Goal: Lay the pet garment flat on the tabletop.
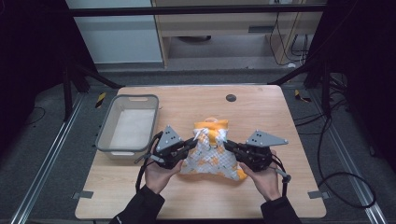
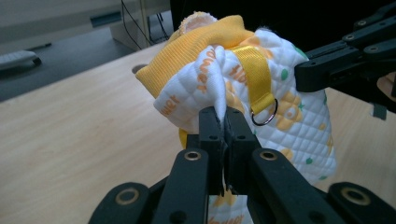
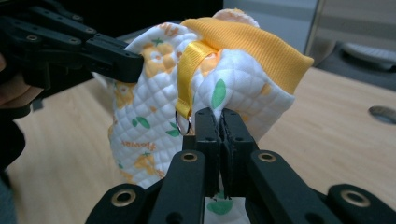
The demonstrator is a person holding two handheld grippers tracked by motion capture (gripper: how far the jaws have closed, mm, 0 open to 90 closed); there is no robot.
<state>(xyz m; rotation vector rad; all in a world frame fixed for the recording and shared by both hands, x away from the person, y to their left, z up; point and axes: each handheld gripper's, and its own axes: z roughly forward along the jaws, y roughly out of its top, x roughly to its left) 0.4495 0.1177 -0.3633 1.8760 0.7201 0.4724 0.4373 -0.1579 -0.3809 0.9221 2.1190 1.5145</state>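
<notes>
Quilted white-and-orange baby garment (image 1: 210, 151), yellow ribbed trim, bunched mid-table, lifted at both sides.

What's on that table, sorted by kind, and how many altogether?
Quilted garment, white with yellow trim: 1
Grey plastic bin: 1
Hand-held gripper: 2, the left gripper and the right gripper, each shut on the garment
Total: 4

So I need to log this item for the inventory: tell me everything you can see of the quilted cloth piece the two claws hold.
The quilted cloth piece looks like soft padded fabric, white with orange and green prints and orange lettering, with a ribbed yellow band at its far end. A yellow strap carries a small metal ring. It is bunched and raised at mid-table. The left claw and right claw each pinch a fold, jaws shut.
</notes>
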